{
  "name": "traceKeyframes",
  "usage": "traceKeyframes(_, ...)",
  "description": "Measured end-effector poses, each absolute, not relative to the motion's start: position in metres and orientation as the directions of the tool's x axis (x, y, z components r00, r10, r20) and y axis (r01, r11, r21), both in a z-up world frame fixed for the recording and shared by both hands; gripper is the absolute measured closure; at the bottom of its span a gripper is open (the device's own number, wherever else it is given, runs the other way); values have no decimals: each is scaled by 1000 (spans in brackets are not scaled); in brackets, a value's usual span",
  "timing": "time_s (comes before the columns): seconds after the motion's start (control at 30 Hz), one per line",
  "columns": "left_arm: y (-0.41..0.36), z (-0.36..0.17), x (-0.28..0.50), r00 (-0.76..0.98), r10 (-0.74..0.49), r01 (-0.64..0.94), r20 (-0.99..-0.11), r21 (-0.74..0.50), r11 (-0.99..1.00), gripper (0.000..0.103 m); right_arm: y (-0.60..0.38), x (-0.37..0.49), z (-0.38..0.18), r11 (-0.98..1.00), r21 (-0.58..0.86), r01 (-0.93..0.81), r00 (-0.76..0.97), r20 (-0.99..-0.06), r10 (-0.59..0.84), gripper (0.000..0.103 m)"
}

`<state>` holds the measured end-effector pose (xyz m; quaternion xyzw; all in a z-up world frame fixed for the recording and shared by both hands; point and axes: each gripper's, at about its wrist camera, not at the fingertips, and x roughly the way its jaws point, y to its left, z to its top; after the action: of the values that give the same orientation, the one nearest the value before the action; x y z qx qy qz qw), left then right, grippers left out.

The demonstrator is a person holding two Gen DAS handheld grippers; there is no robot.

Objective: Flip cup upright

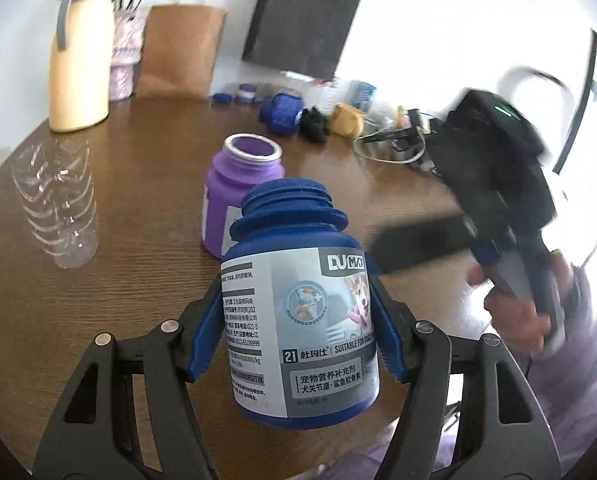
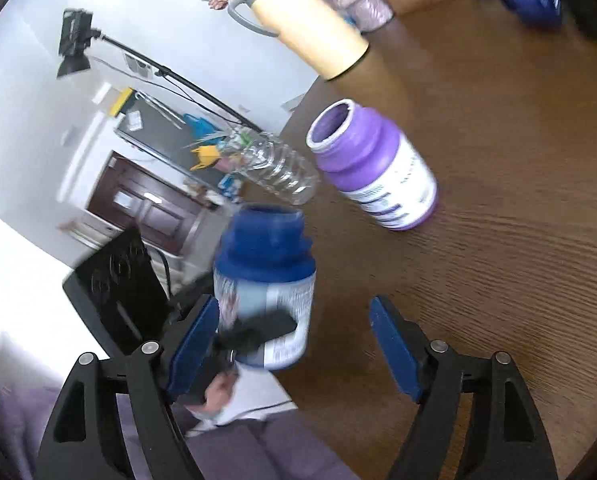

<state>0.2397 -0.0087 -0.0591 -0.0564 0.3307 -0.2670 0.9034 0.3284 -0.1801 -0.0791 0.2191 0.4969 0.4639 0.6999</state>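
The left gripper clamps a dark blue plastic jar with a grey label, centre frame. Its long axis is near vertical, open mouth up. The right gripper is spread wide, holding nothing.

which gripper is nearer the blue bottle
Left. The left gripper is clamped on the blue bottle, a finger on each side. The right gripper is open, off to its side, not touching.

Two close claw-mounted views, blue jar shared
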Motion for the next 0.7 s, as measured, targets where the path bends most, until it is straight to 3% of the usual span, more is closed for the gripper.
traceKeyframes(0.07,-6,-56,233,640,-530,470,-556,-262,843,41,-167,336,-82,409,809,-422,-5,-453,891,22)
traceKeyframes(0.23,3,-55,229,643,-540,478,-543,-266,837,41,-128,340,-84,360,817,-449,-142,-464,875,22)
traceKeyframes(0.3,8,-60,232,635,-540,468,-553,-281,838,42,-118,340,-85,360,810,-462,-151,-472,869,35)
traceKeyframes(0.53,17,-67,239,631,-524,436,-572,-297,849,40,-89,337,-82,439,729,-525,-88,-559,824,35)
traceKeyframes(0.6,24,-68,240,633,-505,413,-587,-295,861,25,-87,337,-79,487,671,-559,-28,-603,797,35)
traceKeyframes(0.7,39,-72,237,639,-478,372,-602,-302,878,18,-72,328,-63,591,479,-649,146,-684,714,35)
